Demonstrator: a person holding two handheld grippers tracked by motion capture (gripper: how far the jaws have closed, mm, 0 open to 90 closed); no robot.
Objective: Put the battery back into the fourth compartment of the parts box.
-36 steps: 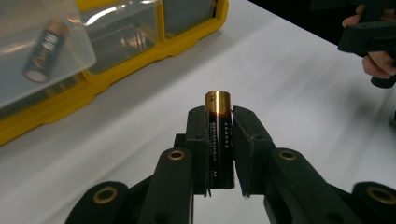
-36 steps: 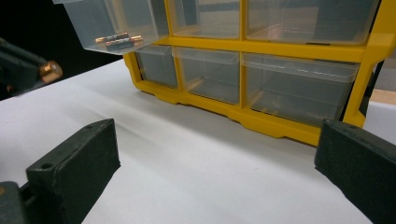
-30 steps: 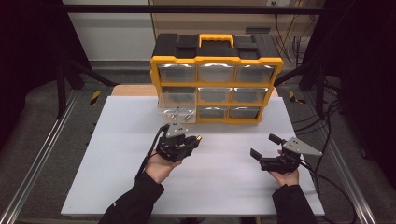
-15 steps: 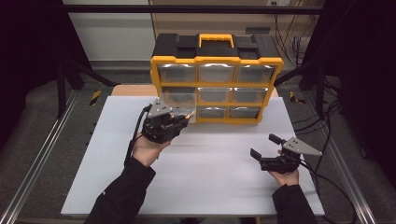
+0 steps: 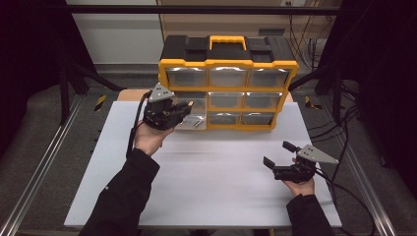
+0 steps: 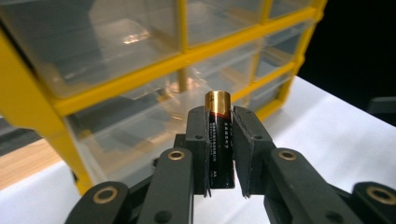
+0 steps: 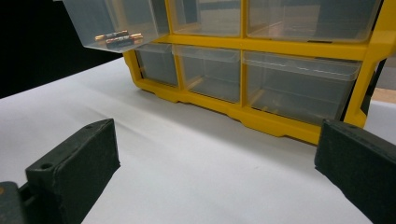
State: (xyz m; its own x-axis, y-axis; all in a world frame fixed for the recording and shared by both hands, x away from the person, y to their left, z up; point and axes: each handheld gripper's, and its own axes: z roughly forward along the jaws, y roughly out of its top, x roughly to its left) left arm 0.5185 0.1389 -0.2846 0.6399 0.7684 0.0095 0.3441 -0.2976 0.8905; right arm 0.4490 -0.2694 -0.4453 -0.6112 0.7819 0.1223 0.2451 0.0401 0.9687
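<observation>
Left gripper [image 6: 219, 154] clamped on upright battery [image 6: 219, 135] between its pads, just before yellow organizer [image 6: 42, 112].

Both forearms, lower in the frame, wear black sleeves. Each hand carries a black gripper, the left gripper [image 5: 167, 114] and the right gripper [image 5: 281, 163], topped by a grey three-cornered plate and trailing a black cable. Brass-coloured rivets dot the left gripper's black links.

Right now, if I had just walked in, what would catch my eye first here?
Probably the yellow and black drawer organizer standing at the far edge of the white table. Next, the AA battery clamped upright in the left gripper, right before the organizer's pulled-out drawer, which holds more batteries. The right gripper waits open.
</observation>
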